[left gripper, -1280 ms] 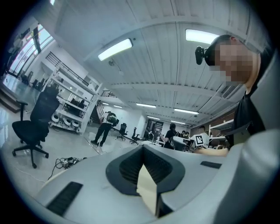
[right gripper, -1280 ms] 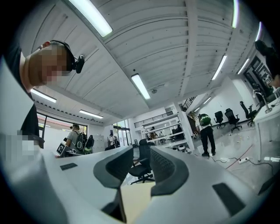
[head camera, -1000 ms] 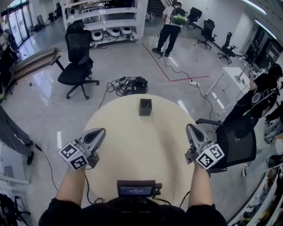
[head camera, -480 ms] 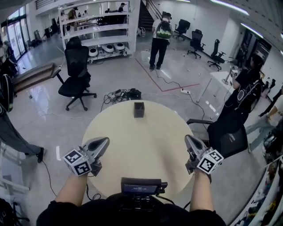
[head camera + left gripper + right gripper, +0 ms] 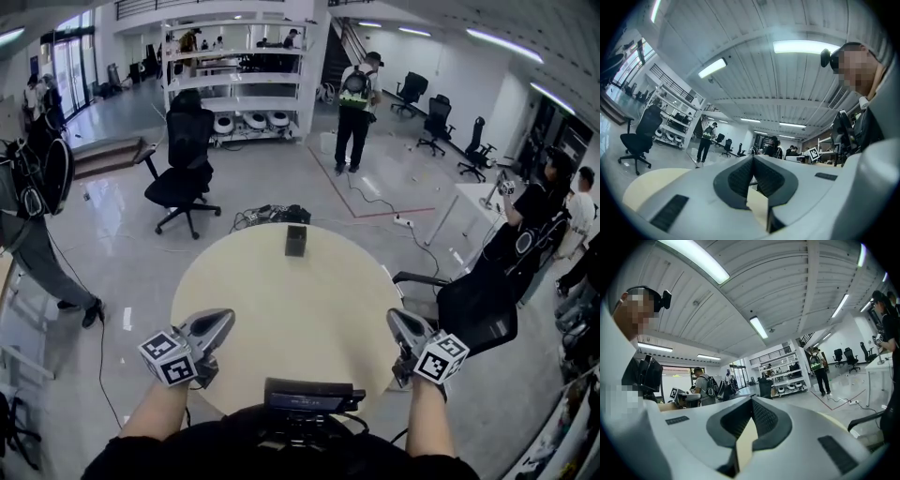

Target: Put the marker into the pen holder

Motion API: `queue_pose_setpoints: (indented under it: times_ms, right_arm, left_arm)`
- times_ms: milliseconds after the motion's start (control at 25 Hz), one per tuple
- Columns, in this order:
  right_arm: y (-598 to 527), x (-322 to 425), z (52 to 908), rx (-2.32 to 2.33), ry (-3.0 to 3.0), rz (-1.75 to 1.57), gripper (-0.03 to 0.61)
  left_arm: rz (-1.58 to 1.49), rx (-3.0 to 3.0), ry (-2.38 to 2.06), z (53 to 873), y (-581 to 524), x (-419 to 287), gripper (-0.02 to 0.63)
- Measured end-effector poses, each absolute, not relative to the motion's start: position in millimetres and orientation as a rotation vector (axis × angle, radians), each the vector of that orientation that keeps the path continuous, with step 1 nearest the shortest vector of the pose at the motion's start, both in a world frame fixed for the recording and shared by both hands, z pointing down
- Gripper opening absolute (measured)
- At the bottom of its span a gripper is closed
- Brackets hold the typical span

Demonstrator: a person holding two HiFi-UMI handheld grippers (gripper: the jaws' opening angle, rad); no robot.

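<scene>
Left claw: the left gripper (image 5: 223,321) is at the near left edge of the round table (image 5: 281,300). It points in over the pale top, with its marker cube toward the person.
Left claw opening: closed. In the left gripper view the dark ribbed pads (image 5: 739,177) meet at their tips and hold nothing. Only a wedge of pale tabletop shows through the gap behind the tips.
Left claw contact: I cannot tell whether it rests on the tabletop or hangs just above it.
Pen holder: the pen holder (image 5: 296,240) is a small dark square box. It stands upright near the far edge of the table, about midway between the two claws from side to side and well apart from both.
Screen: a small dark screen (image 5: 312,398) sits at the near edge of the table, between the person's forearms.
Right claw: the right gripper (image 5: 396,319) is at the near right edge of the table and also points in over the top.
Right claw opening: closed. In the right gripper view its pads come together at the tips with nothing gripped.
Chair: a black office chair (image 5: 478,314) stands just beside the table's right edge, near the right claw.
</scene>
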State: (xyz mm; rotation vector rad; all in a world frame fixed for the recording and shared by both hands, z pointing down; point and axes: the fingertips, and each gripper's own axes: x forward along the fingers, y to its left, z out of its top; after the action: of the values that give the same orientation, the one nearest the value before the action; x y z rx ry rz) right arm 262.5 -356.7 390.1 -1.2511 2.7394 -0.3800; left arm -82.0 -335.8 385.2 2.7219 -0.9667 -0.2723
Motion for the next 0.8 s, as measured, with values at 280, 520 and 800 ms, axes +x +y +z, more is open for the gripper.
queue_pose_setpoints:
  times_ms: [280, 520, 800]
  right_arm:
    - [-338, 250, 399, -1.326, 2.688, -0.356, 0.003]
    - [-338, 226, 400, -1.356, 2.691, -0.323, 0.003]
    - [-345, 223, 400, -1.372, 2.708, -0.308, 0.003]
  left_arm:
    - [-0.258, 2.719, -0.928, 388, -329, -106, -0.005]
    - [-0.256, 2.734, -0.905, 385, -334, -123, -0.005]
    - [-0.273, 2.727, -0.909, 386, -337, -132, -0.005]
